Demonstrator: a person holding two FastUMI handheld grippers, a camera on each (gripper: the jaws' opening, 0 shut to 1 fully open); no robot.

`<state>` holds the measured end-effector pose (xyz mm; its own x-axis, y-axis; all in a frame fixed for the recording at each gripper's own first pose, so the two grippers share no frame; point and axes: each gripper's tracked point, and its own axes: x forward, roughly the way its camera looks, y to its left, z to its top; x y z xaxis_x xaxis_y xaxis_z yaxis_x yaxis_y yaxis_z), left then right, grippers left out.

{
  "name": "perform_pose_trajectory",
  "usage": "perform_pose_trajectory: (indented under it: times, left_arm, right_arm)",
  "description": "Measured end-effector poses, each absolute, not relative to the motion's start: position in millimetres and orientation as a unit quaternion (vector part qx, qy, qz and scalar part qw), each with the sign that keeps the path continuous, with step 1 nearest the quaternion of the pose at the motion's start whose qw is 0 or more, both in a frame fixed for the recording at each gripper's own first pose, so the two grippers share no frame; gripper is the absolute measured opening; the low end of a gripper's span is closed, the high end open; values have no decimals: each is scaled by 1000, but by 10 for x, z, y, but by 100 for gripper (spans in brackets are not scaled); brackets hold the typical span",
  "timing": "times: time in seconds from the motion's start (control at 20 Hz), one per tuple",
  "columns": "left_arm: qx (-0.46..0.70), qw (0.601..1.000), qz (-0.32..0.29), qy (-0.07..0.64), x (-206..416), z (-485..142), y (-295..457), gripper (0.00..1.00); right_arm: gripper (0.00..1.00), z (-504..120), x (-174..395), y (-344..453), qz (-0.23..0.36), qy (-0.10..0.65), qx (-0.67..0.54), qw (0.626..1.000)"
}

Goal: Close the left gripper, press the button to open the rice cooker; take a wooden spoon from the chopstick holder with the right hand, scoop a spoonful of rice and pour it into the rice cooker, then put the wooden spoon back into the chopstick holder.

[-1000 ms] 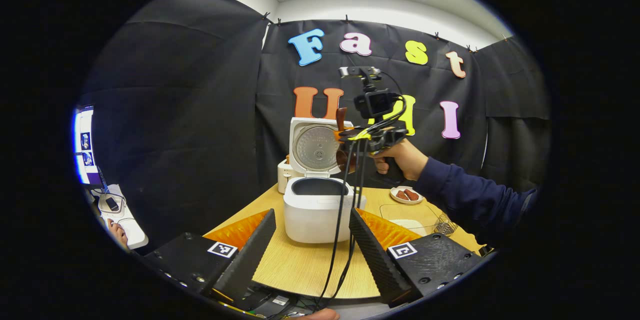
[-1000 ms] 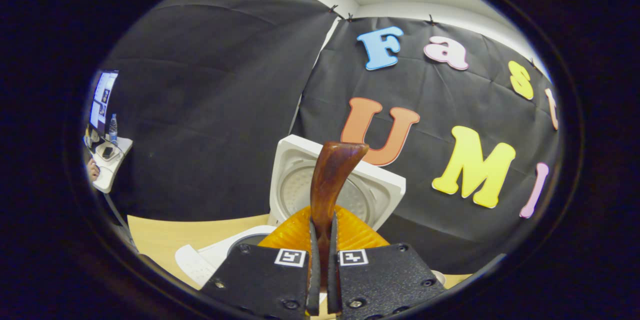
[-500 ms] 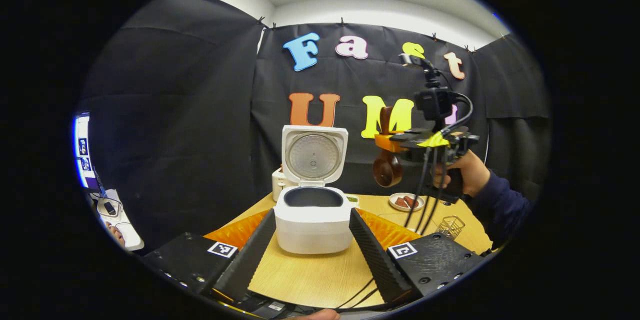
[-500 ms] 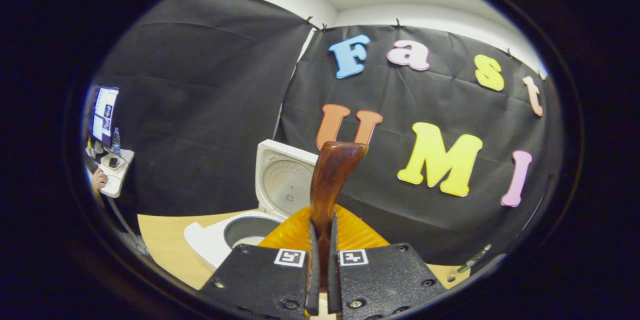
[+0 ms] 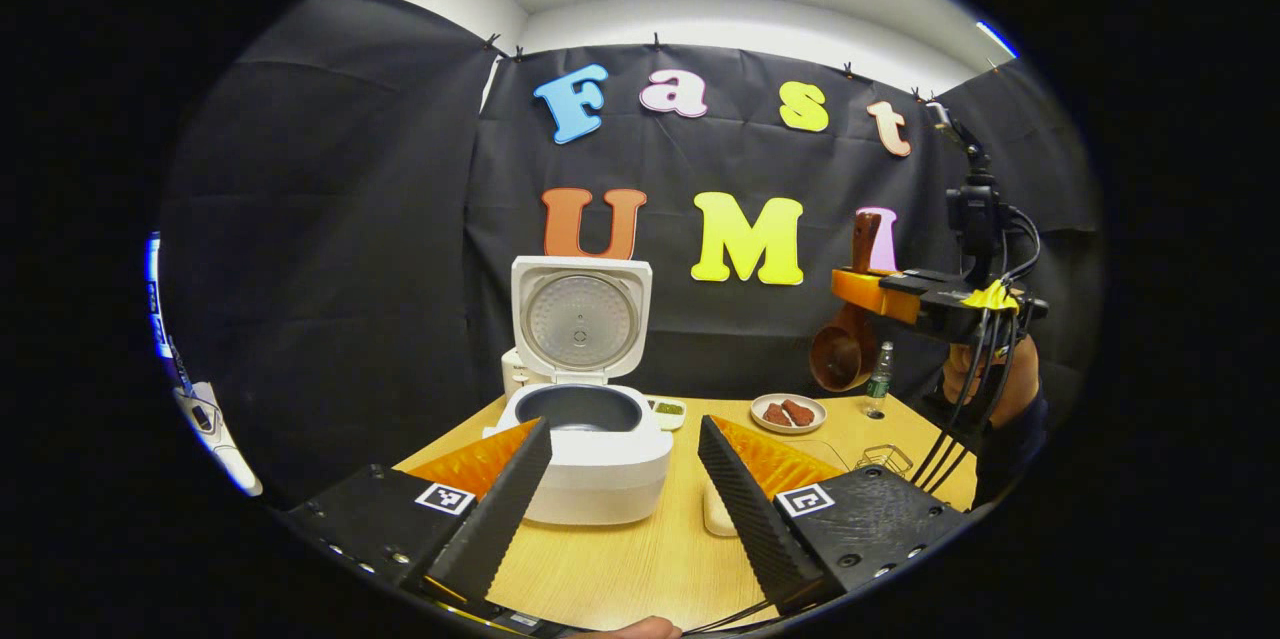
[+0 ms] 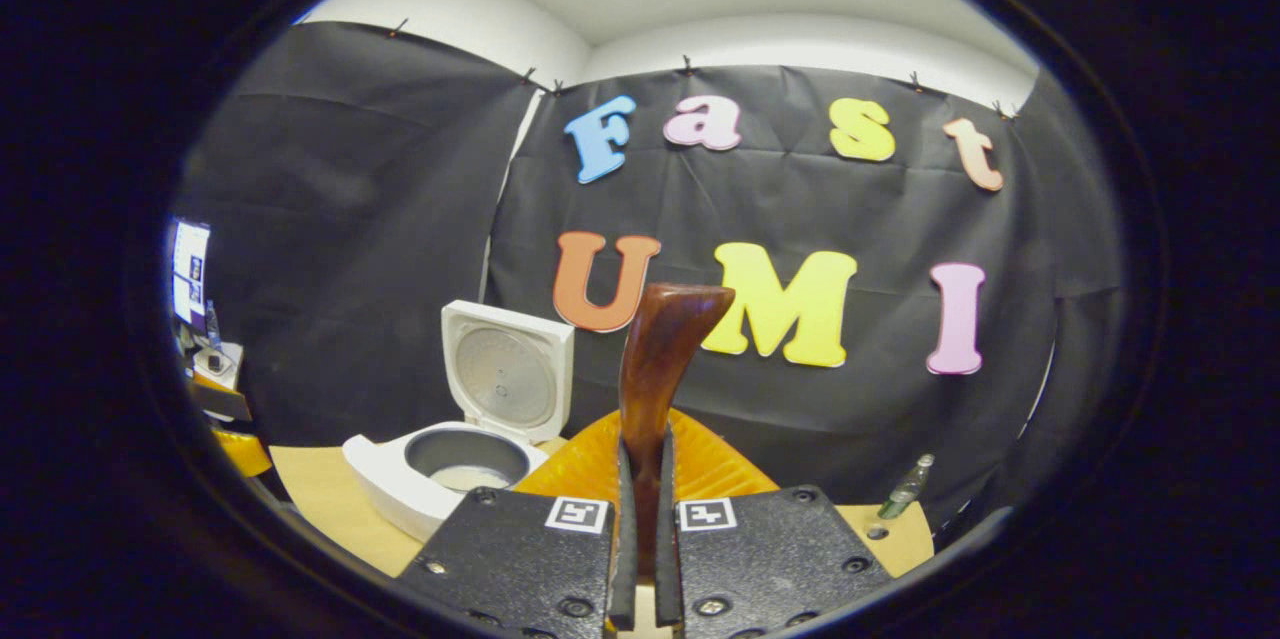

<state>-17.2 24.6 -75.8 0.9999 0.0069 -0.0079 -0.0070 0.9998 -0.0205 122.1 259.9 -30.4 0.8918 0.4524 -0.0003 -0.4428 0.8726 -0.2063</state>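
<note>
The white rice cooker [image 5: 590,464] stands on the wooden table with its lid [image 5: 580,319] upright and open. My left gripper [image 5: 622,429] is open, its fingers framing the cooker from the near side with nothing between them. High at the right, a hand holds my right gripper [image 5: 858,287], shut on the wooden spoon [image 5: 838,359], whose bowl hangs down. The wire chopstick holder [image 5: 885,459] sits below it. In the right gripper view, the spoon handle [image 6: 655,369] rises from my shut right gripper [image 6: 640,539]. The cooker [image 6: 440,479] lies low left with something pale in its pot.
A plate of brown food [image 5: 788,412], a small dish [image 5: 665,408] and a bottle [image 5: 878,381] stand at the back of the table [image 5: 620,569]. A pale object [image 5: 715,514] lies right of the cooker. The bottle [image 6: 905,489] also appears at the right.
The right gripper has carried the spoon from beside the cooker's lid away to the right, over the holder side of the table. The left gripper stays open.
</note>
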Motion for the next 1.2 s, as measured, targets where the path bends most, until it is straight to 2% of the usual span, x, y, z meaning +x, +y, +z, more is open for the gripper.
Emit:
perform_pose_trajectory:
  times: [0.45, 0.85, 1.2]
  left_arm:
    - [-10, 1000, 5, -10, 57, -746, 99, 94]
    - [-20, 1000, -20, -13, 264, -749, -94, 94]
    - [-12, 999, -52, -12, 510, -747, -386, 94]
  right_arm:
    - [13, -655, 1309, 1660, 157, 20, -35, 987]
    - [13, -1213, 1507, 850, 68, 44, 6, 997]
    - [14, -1690, 1588, 514, 39, 83, 28, 995]
